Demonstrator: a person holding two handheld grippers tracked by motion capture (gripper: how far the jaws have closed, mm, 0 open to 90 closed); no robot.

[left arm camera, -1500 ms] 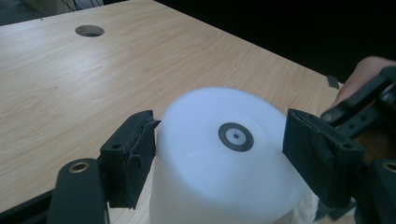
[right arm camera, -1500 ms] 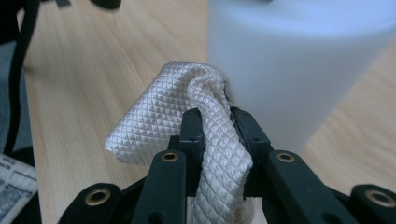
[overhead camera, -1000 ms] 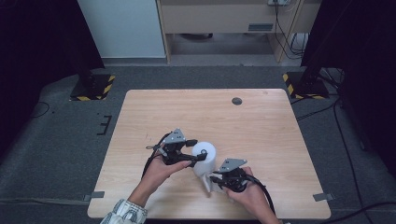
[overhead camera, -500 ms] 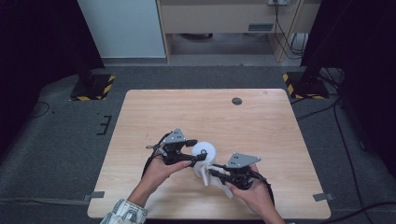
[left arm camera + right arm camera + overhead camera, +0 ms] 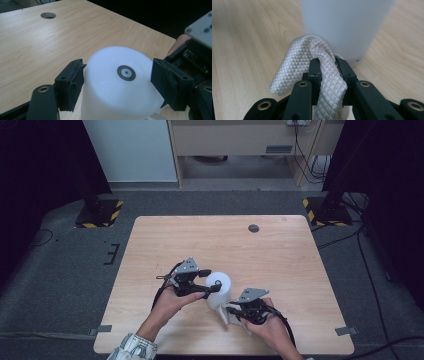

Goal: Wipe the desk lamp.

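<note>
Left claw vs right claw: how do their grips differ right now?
The left claw stands wide around the white container, near its top; the right claw is pinched shut on the quilted cloth. The left claw holds a rigid upright thing, the right a limp fold bunched against the container's base. In the high view the left sits higher, the right low near the table. Both are black and hand-held.

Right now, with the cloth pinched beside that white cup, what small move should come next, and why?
Probably rub the cloth up along the cup wall. The right gripper is shut on the cloth at the cup's base, while the left gripper clamps the cup's sides, steadying it on the table for wiping.
</note>
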